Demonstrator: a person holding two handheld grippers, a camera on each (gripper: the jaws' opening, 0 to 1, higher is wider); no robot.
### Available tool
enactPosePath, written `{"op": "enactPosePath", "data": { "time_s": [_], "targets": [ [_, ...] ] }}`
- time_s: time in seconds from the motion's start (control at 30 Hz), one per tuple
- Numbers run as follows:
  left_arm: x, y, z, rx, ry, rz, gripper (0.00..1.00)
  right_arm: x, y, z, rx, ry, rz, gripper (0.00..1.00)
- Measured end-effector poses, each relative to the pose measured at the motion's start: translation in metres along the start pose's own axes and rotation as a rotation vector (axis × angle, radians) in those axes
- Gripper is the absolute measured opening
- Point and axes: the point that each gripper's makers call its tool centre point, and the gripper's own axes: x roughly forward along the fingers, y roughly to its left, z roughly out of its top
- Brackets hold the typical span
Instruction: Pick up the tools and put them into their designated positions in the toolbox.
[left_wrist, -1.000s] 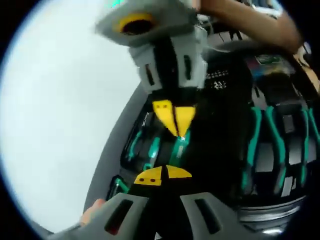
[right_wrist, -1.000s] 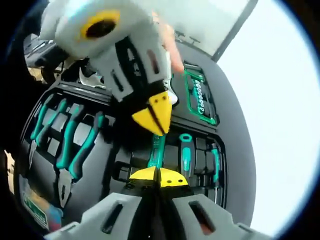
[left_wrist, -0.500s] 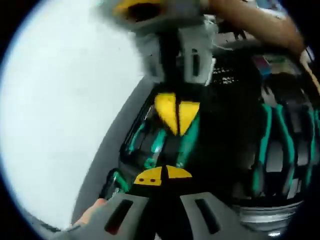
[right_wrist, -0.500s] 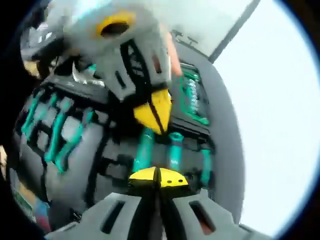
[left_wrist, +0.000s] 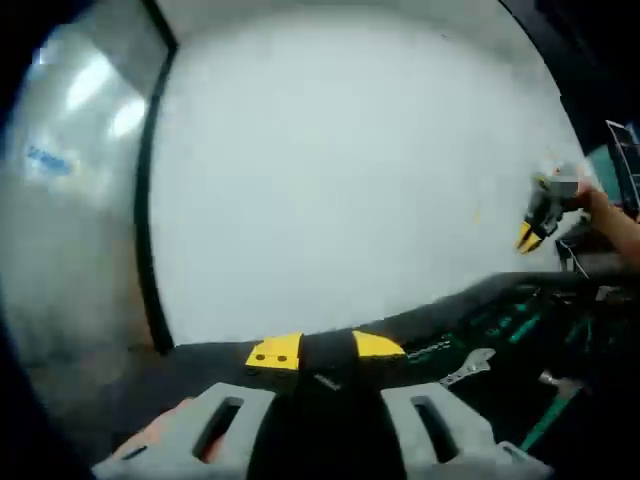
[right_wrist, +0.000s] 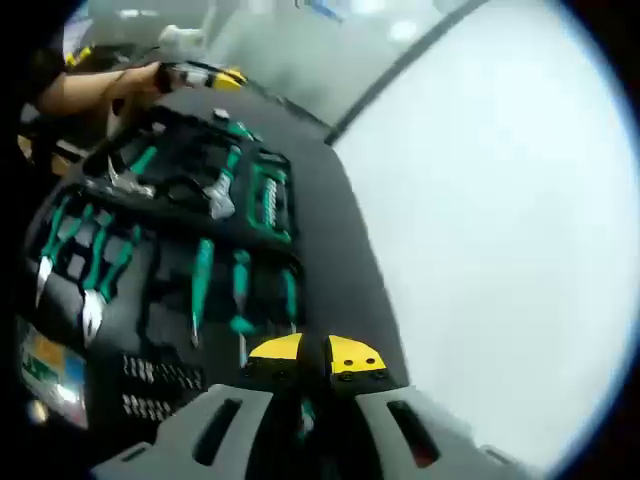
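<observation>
Your right claw (right_wrist: 314, 357), tips pressed together, hangs at the toolbox (right_wrist: 330, 245) edge beside wide bare tabletop (right_wrist: 500, 230); left claw (left_wrist: 326, 351) looks closed too.

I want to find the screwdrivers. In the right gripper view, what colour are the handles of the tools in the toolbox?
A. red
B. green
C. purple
B: the screwdrivers and pliers lying in the black toolbox have teal-green handles.
</observation>
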Motion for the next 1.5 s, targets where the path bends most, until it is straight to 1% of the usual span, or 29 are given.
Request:
{"op": "enactPosePath", "data": {
  "time_s": [0.07,0.13,0.17,0.2,0.23,0.27,0.3,0.33,0.37,0.43,0.47,0.5,0.53,0.6,0.67,0.8,0.83,0.87,0.9,0.97,1.03,1.13,1.27,1.3,1.37,1.4,1.43,1.47,1.5],
  "targets": [
    [-0.017,0.02,-0.023,-0.12,0.011,0.052,0.13,-0.01,-0.021,-0.016,0.063,0.056,-0.082,0.06],
    [-0.024,0.028,-0.044,-0.148,0.032,0.078,0.13,-0.022,-0.048,-0.04,0.172,0.122,-0.19,0.06],
    [-0.026,0.029,-0.054,-0.18,0.067,0.085,0.13,-0.029,-0.061,-0.06,0.23,0.176,-0.246,0.06],
    [-0.026,0.024,-0.06,-0.209,0.121,0.077,0.13,-0.032,-0.065,-0.073,0.26,0.209,-0.264,0.06],
    [-0.024,0.021,-0.053,-0.204,0.11,0.057,0.12,-0.033,-0.063,-0.092,0.265,0.249,-0.244,0.06],
    [-0.021,0.019,-0.037,-0.203,0.007,0.041,0.12,-0.032,-0.058,-0.106,0.268,0.275,-0.218,0.06],
    [-0.017,0.02,-0.031,-0.179,-0.032,0.036,0.12,-0.032,-0.055,-0.12,0.279,0.31,-0.2,0.06],
    [-0.017,0.017,-0.034,-0.157,-0.015,0.024,0.12,-0.031,-0.045,-0.144,0.305,0.37,-0.168,0.06],
    [-0.019,0.013,-0.051,-0.159,0.072,0.003,0.12,-0.028,-0.04,-0.159,0.341,0.397,-0.141,0.06],
    [-0.022,0.011,-0.068,-0.171,0.158,0.026,0.12,-0.017,-0.027,-0.191,0.489,0.431,-0.119,0.06],
    [-0.022,0.009,-0.067,-0.156,0.158,0.028,0.12,-0.011,-0.023,-0.21,0.547,0.458,-0.125,0.06],
    [-0.022,0.006,-0.063,-0.132,0.135,0.021,0.12,-0.007,-0.021,-0.22,0.558,0.471,-0.122,0.06],
    [-0.021,0.004,-0.059,-0.113,0.118,0.011,0.12,-0.001,-0.021,-0.227,0.55,0.47,-0.122,0.06],
    [-0.019,0.005,-0.063,-0.106,0.134,0.015,0.12,0.01,-0.01,-0.236,0.595,0.464,-0.105,0.06],
    [-0.02,0.006,-0.069,-0.089,0.166,0.033,0.12,0.021,0.006,-0.23,0.64,0.425,-0.046,0.08],
    [-0.019,0.004,-0.068,-0.071,0.163,0.034,0.12,0.035,0.003,-0.237,0.637,0.41,-0.069,0.12],
    [-0.019,0.004,-0.07,-0.064,0.172,0.038,0.11,0.037,0.003,-0.233,0.685,0.383,-0.068,0.09],
    [-0.019,0.004,-0.072,-0.062,0.181,0.035,0.11,0.037,0.001,-0.231,0.709,0.355,-0.068,0.07],
    [-0.019,0.004,-0.073,-0.061,0.185,0.035,0.11,0.035,0.001,-0.233,0.702,0.369,-0.066,0.06],
    [-0.018,0.007,-0.076,-0.056,0.199,0.038,0.11,0.031,0.001,-0.231,0.699,0.351,-0.062,0.05],
    [-0.019,0.007,-0.078,-0.053,0.208,0.038,0.11,0.024,-0.003,-0.229,0.792,0.357,-0.093,0.05],
    [-0.018,0.008,-0.079,-0.054,0.215,0.041,0.11,0.015,-0.019,-0.212,0.819,0.301,-0.121,0.05],
    [-0.018,0.01,-0.081,-0.057,0.22,0.045,0.11,-0.003,-0.038,-0.163,0.752,0.176,-0.137,0.05],
    [-0.018,0.01,-0.081,-0.058,0.221,0.046,0.11,-0.007,-0.039,-0.144,0.725,0.134,-0.129,0.05],
    [-0.018,0.01,-0.081,-0.059,0.222,0.045,0.11,-0.01,-0.04,-0.118,0.649,0.08,-0.108,0.05],
    [-0.018,0.01,-0.081,-0.059,0.223,0.046,0.11,-0.009,-0.039,-0.096,0.563,0.033,-0.091,0.05],
    [-0.019,0.01,-0.082,-0.059,0.224,0.045,0.11,-0.008,-0.036,-0.082,0.515,-0.001,-0.078,0.05],
    [-0.018,0.009,-0.082,-0.058,0.225,0.044,0.11,-0.003,-0.028,-0.061,0.482,-0.043,-0.048,0.05],
    [-0.018,0.009,-0.082,-0.057,0.227,0.043,0.11,0.002,-0.023,-0.047,0.457,-0.075,-0.025,0.05]
  ]
}}
